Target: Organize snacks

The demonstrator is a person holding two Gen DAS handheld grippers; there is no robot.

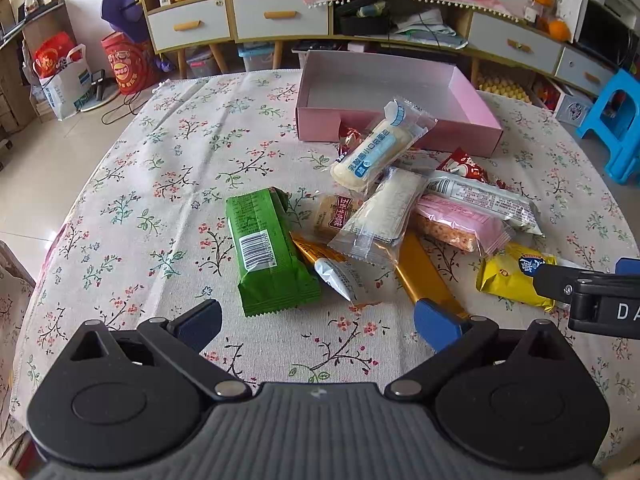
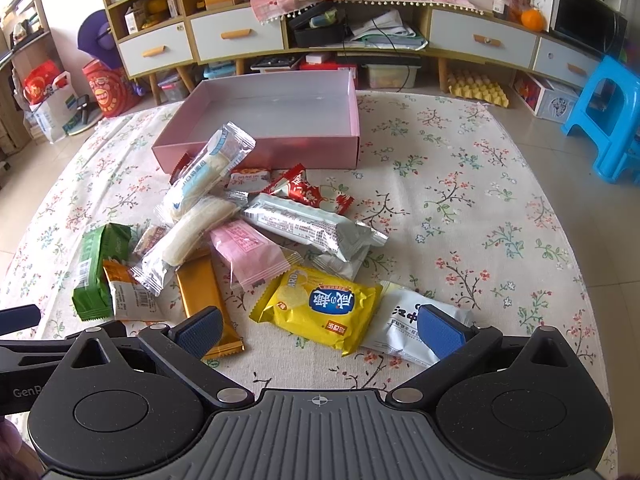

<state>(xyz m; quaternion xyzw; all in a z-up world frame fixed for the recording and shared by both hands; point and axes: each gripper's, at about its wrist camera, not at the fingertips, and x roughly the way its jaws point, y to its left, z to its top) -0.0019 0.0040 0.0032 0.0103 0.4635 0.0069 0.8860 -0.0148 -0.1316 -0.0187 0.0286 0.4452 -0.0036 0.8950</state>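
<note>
Right gripper (image 2: 320,330), jaws spread and empty, hovers over the yellow packet (image 2: 316,314), whose long axis runs ten to four o'clock; left gripper (image 1: 318,326), likewise spread, faces the green packet (image 1: 268,254) at twelve; pink box (image 2: 256,150) lies beyond the pile, empty; the right is nearer.

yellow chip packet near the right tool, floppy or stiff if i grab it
The yellow chip packet looks puffed, so it is probably light and would dent under a squeeze. Its glossy film may slip. Lying flat on the tablecloth, it should slide, not roll.

Left hand-held gripper (image 1: 318,325) and right hand-held gripper (image 2: 320,330) both spread wide, seemingly empty.
</note>
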